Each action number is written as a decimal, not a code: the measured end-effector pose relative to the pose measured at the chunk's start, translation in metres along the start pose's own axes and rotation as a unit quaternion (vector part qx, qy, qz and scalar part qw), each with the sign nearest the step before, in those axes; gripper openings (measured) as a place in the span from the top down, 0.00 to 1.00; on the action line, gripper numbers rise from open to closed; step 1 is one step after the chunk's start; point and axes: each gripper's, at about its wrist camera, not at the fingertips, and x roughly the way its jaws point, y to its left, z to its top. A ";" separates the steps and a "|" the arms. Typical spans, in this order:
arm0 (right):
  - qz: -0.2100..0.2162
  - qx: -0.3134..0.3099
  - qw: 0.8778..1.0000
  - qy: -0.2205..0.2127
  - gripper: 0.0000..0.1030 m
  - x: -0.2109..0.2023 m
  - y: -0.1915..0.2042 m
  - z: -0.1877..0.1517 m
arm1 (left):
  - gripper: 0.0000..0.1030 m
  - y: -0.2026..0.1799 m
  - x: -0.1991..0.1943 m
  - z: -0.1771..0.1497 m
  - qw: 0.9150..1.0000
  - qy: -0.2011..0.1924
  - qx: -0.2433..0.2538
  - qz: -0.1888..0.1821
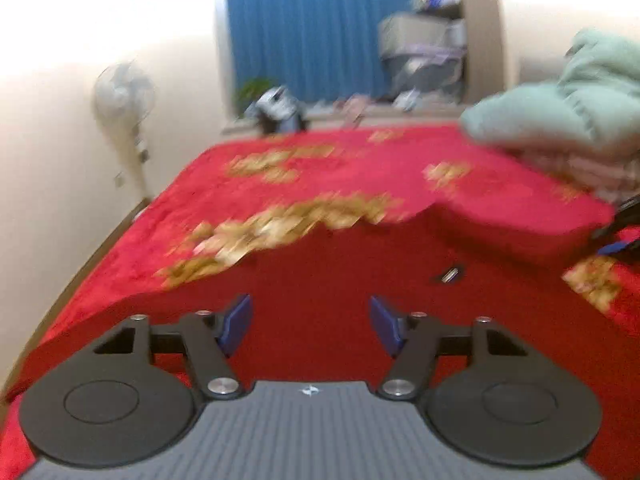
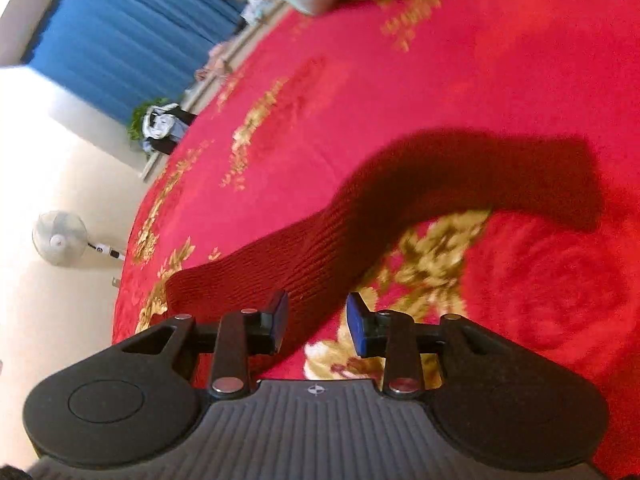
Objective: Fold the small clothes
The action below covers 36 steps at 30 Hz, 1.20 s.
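Left gripper (image 1: 311, 325): blue-padded fingers spread wide, nothing between them, poised over a dark red knitted garment (image 1: 340, 280) that fills the near foreground of its view. Right gripper (image 2: 317, 328): fingers parted, released, with a long ribbed strip of the same garment (image 2: 400, 208) running up between them; whether a pad touches the knit cannot be told. Surface: bed covered by a bright red blanket (image 1: 320, 176) with gold flower patterns, its texture plush; the garment lies directly on it, darker and duller than the blanket. Garment, left view: broad flat panel with a curved left edge, a small dark tag-like item (image 1: 450, 274) lying on it at right, and a raised folded portion (image 1: 520, 216) further right. Garment, right view only: narrow sleeve-like length with visible rib lines, bending to the right and ending in a squared end. Left view only: pale green bedding (image 1: 568, 100) piled on the far right corner of the bed. Both views: white standing fan (image 1: 124, 96) against the cream wall at left, small green plant (image 1: 254, 90) beside a dark-and-white object near the bed's far edge, blue curtain (image 1: 300, 28) behind. Left view only: cluttered shelving (image 1: 428, 40) right of the curtain, blurred.
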 end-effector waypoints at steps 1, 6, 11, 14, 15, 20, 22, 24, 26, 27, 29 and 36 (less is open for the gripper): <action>0.002 0.010 1.000 0.001 0.64 0.008 -0.001 0.002 | 0.30 -0.004 0.003 0.001 1.000 -0.003 0.011 -0.003; 0.000 0.072 0.997 0.022 0.59 0.051 -0.013 -0.001 | 0.30 -0.015 0.026 -0.002 0.999 0.016 0.028 -0.017; -0.002 0.092 0.996 -0.015 0.69 0.067 -0.010 0.002 | 0.30 -0.010 0.035 -0.018 0.998 0.027 0.045 -0.025; -0.012 0.089 0.995 -0.047 0.91 0.065 -0.003 0.006 | 0.30 -0.007 0.046 -0.021 0.998 0.027 0.050 -0.026; -0.022 0.073 0.994 -0.076 0.92 0.057 0.005 0.011 | 0.30 -0.007 0.046 -0.021 0.998 0.026 0.050 -0.026; -0.015 -0.031 0.973 -0.228 0.97 -0.006 0.050 0.025 | 0.30 -0.007 0.049 -0.020 0.998 0.027 0.048 -0.025; -0.065 -0.033 0.971 -0.228 0.96 -0.009 0.044 0.028 | 0.30 -0.008 0.051 -0.021 0.998 0.030 0.049 -0.025; -0.109 0.011 0.983 -0.146 0.96 0.011 0.021 0.032 | 0.30 -0.010 0.047 -0.021 0.998 0.031 0.053 -0.026; -0.078 0.103 0.985 -0.111 0.93 0.015 -0.009 0.027 | 0.30 -0.012 0.047 -0.022 0.997 0.034 0.059 -0.025; -0.056 0.138 0.983 -0.111 0.93 0.014 -0.018 0.025 | 0.30 -0.013 0.046 -0.022 0.997 0.035 0.060 -0.024; -0.034 0.148 0.980 -0.126 0.89 0.007 -0.021 0.023 | 0.30 -0.013 0.046 -0.022 0.997 0.036 0.059 -0.025; 0.063 0.211 0.971 -0.090 0.54 0.026 -0.030 0.023 | 0.30 -0.019 0.046 -0.025 0.996 0.039 0.075 -0.027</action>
